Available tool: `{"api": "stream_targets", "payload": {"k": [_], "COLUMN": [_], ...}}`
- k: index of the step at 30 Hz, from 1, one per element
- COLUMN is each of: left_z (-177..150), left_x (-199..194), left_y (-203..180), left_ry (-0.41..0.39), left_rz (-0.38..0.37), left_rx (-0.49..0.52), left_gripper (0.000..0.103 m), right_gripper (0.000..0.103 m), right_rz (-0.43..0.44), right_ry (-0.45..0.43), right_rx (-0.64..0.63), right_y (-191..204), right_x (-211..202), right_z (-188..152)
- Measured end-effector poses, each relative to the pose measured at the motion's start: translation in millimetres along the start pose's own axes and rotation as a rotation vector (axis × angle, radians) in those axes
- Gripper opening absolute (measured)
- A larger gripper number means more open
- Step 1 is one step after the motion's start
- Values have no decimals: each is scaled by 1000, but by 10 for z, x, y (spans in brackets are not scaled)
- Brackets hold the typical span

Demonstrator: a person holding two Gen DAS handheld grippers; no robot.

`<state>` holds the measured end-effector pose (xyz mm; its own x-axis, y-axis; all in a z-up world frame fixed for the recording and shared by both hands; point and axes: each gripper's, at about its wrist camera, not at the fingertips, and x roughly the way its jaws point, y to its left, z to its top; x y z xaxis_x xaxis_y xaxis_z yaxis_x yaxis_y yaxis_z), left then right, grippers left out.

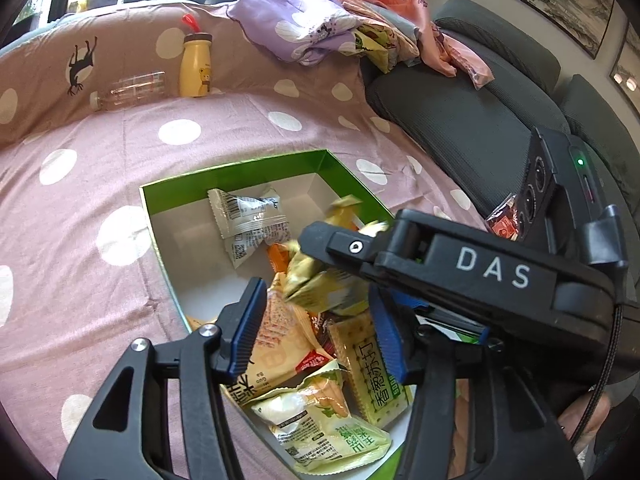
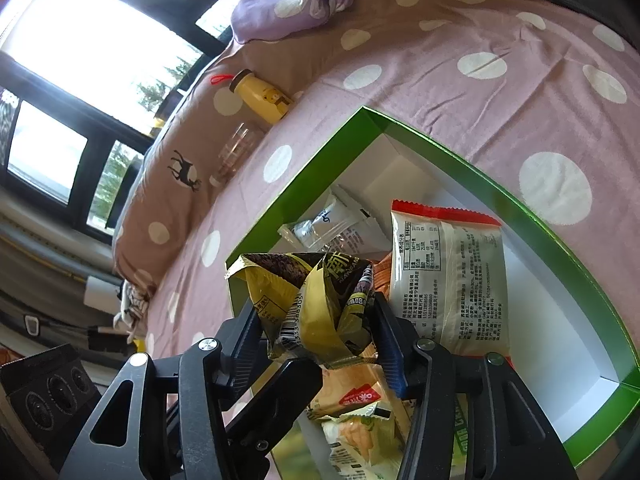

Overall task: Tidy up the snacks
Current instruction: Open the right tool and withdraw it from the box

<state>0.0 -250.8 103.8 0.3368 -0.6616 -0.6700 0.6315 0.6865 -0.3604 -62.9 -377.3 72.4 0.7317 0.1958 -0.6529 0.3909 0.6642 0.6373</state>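
A green box (image 1: 240, 168) with a white inside lies on the spotted pink sheet and holds several snack packets. My left gripper (image 1: 316, 332) is open and empty, low over the packets at the box's near end. My right gripper (image 2: 316, 320) is shut on a crumpled yellow and black packet (image 2: 312, 300) and holds it above the box (image 2: 460, 152); in the left wrist view that packet (image 1: 320, 280) hangs under the right gripper's body (image 1: 460, 272). A white packet (image 1: 248, 220) lies in the far part of the box. A red-edged white packet (image 2: 448, 276) lies beside my right fingers.
A yellow bottle (image 1: 196, 64) with a red loop and a clear plastic bottle (image 1: 132, 90) rest against the brown pillow at the back. Crumpled purple and orange cloths (image 1: 320, 24) lie on a dark grey sofa (image 1: 452, 120) to the right. A small red packet (image 1: 502, 220) lies by the sofa.
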Motion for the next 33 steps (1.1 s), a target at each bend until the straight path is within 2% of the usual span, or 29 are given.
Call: {"api": "stream_targets", "payload": {"k": [1,9,14,16,20,26,33], "left_z": [-1,-14,-27,-39,-60,-114,-169], "left_x": [-26,-264,-428,-488,-626,-723,-767], "left_y": [7,-21,-49,-66,-86,-84,-154], "left_ry": [-5,-55,-79,-83,-120,-124,-125], "left_rz": [4,72,136,172,240,221,191], "left_rx": [-2,21,44,53,58,44,33], "left_gripper": [59,87,91,102,102,102,102], "right_gripper": [63,72,82,87,87,88,88], "right_rz": [-11,12,-5,-35,-141,-214,-277], "right_ry": [-13,-88,-133,-160,-244,-300,-315], "right_rx": [-6,-37,-69,-79,-88,-74,-79], "right_y": [16,94,201,238,277,245,244], "right_x": [-19,-229,-396,-476,-661,-857,-941], "right_z": [2,-20,-61,-82,-106,-127,-159]}}
